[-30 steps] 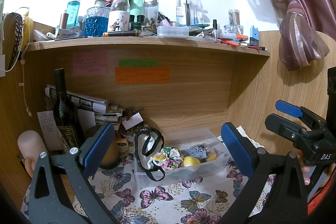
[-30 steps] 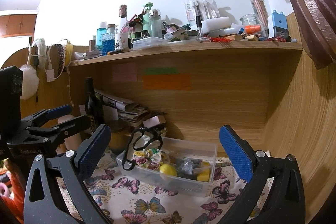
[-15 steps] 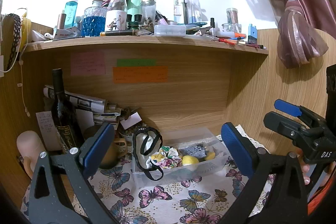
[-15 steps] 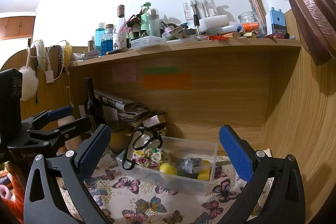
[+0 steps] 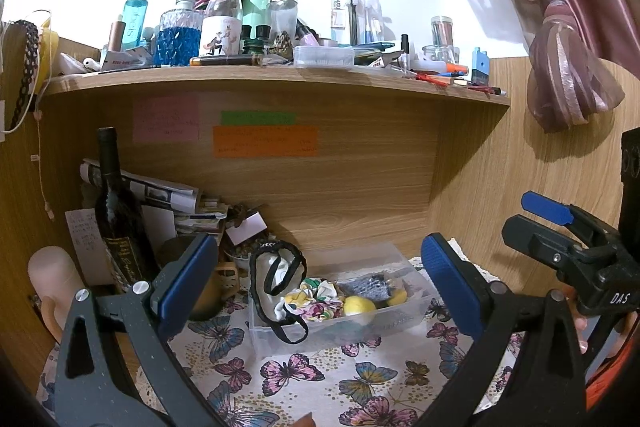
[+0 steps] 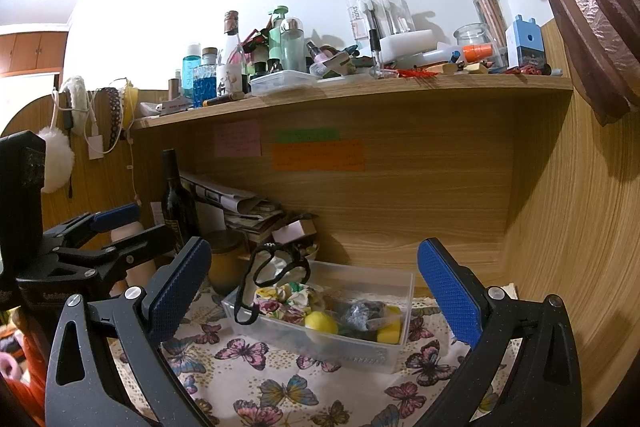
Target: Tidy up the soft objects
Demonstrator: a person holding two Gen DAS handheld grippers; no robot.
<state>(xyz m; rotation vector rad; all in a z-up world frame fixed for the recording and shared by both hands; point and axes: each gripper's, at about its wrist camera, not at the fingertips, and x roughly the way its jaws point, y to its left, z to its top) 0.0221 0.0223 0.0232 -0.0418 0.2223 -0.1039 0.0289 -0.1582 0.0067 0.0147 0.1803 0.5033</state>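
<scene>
A clear plastic box point(image 5: 400, 323) point(image 6: 360, 347) stands on the butterfly cloth under the wooden shelf. It holds a floral scrunchie point(image 5: 316, 301) point(image 6: 280, 303), a yellow ball point(image 5: 359, 305) point(image 6: 321, 323), a grey sparkly piece point(image 5: 370, 285) point(image 6: 360, 311) and a yellow sponge point(image 6: 390, 331). A black-and-white headband point(image 5: 276, 275) point(image 6: 276, 267) hangs over the box's left end. My left gripper point(image 5: 320, 287) is open and empty, held back from the box. My right gripper point(image 6: 316, 287) is open and empty too, also short of the box.
A dark wine bottle point(image 5: 120, 223) point(image 6: 176, 203), stacked papers point(image 5: 160, 195) and a brown jar point(image 6: 226, 259) crowd the back left. The upper shelf point(image 5: 280, 75) carries several bottles and pens. A wooden side wall point(image 6: 580, 227) and a tied curtain point(image 5: 568, 67) stand at right.
Both grippers have drawn back and up slightly, so the box sits a little lower and smaller in view. Nothing in the box has moved.
</scene>
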